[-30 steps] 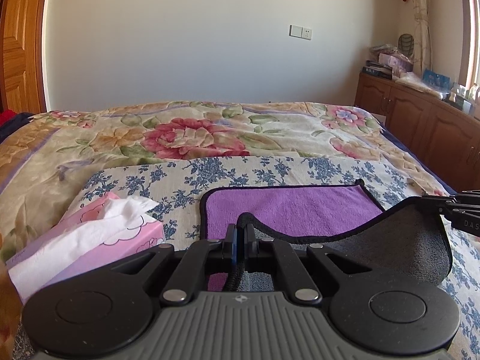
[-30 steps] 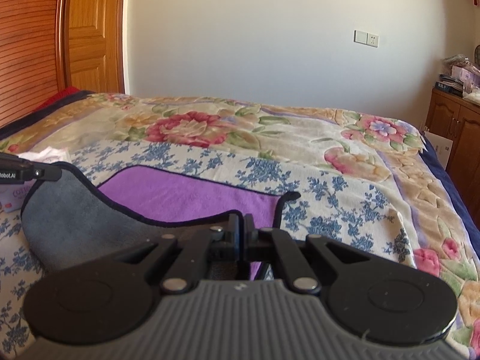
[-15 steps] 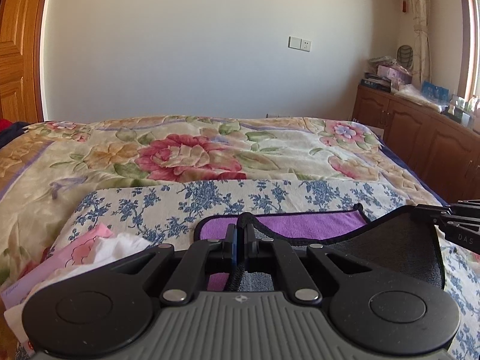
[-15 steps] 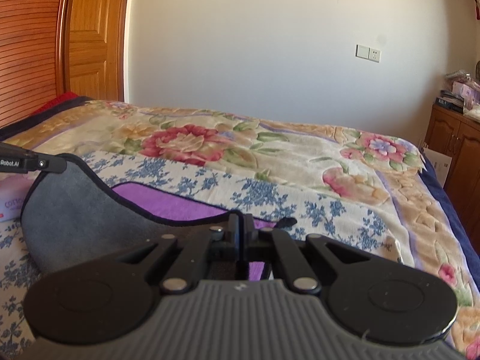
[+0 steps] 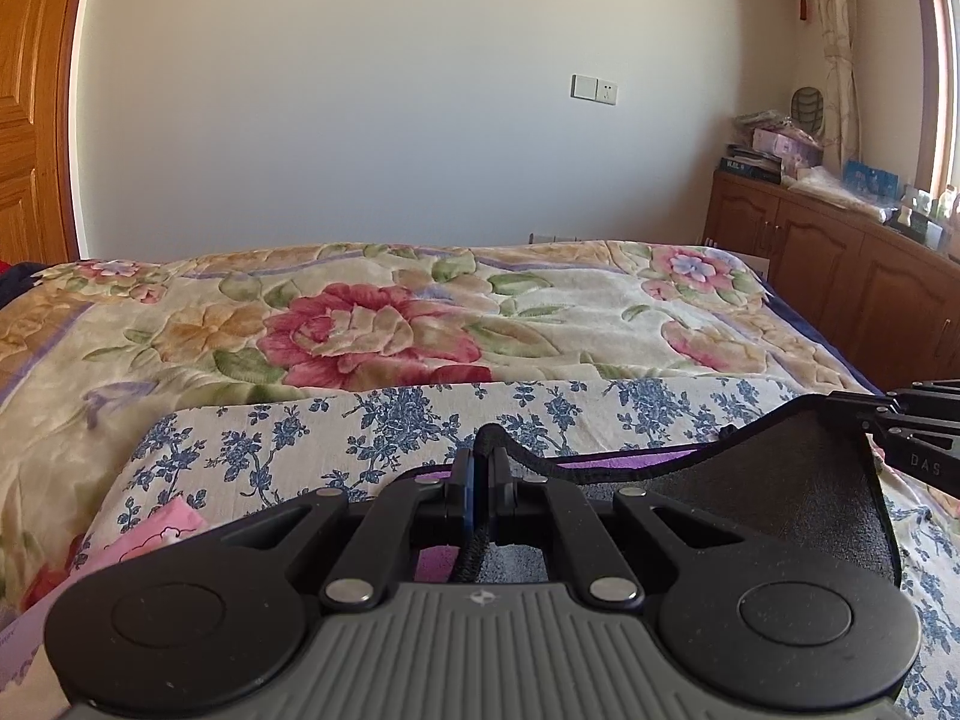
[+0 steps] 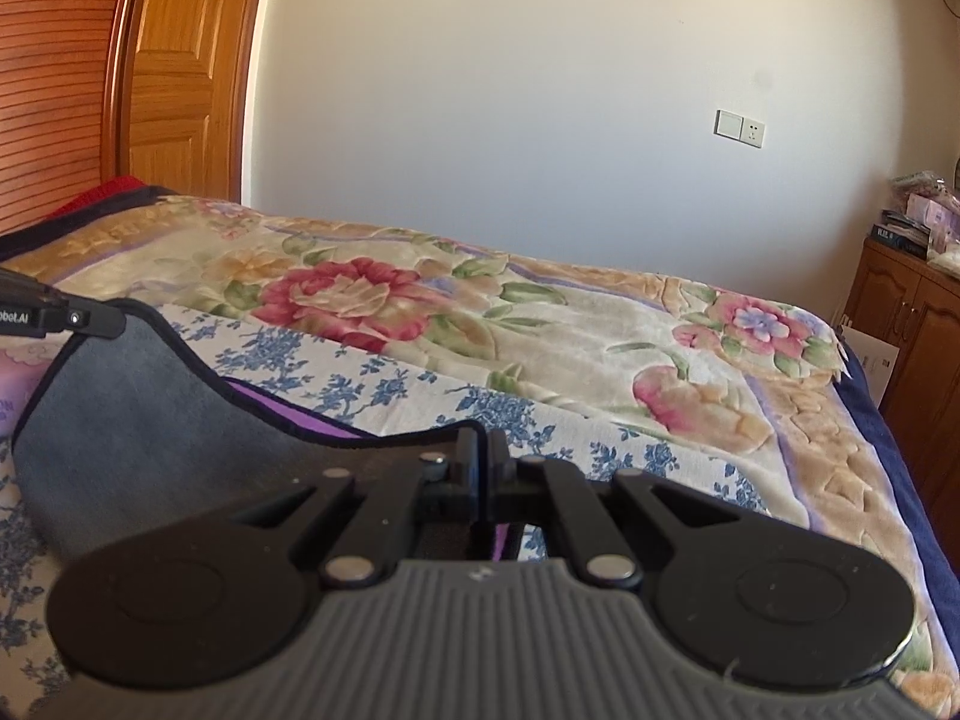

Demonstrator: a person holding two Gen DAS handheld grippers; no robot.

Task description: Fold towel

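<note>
Plain cream wall with a white switch-and-socket plate. Bed covered by a floral blanket and a blue-flowered sheet. Wooden cabinet set beside a curtained, sunlit window. Wooden door seen at left.

open floral bedspread ahead, pink tissue box close left, wooden cabinets far right

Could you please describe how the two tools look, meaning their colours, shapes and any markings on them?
Both look alike. The left tool and the right tool have matte black linkage arms with silver rivets, two round black discs, and a grey ribbed body with a small central emblem. White lettering marks the sides: "DAS" on one, "obot.AI" on the other. No cables or sleeves show.
</note>
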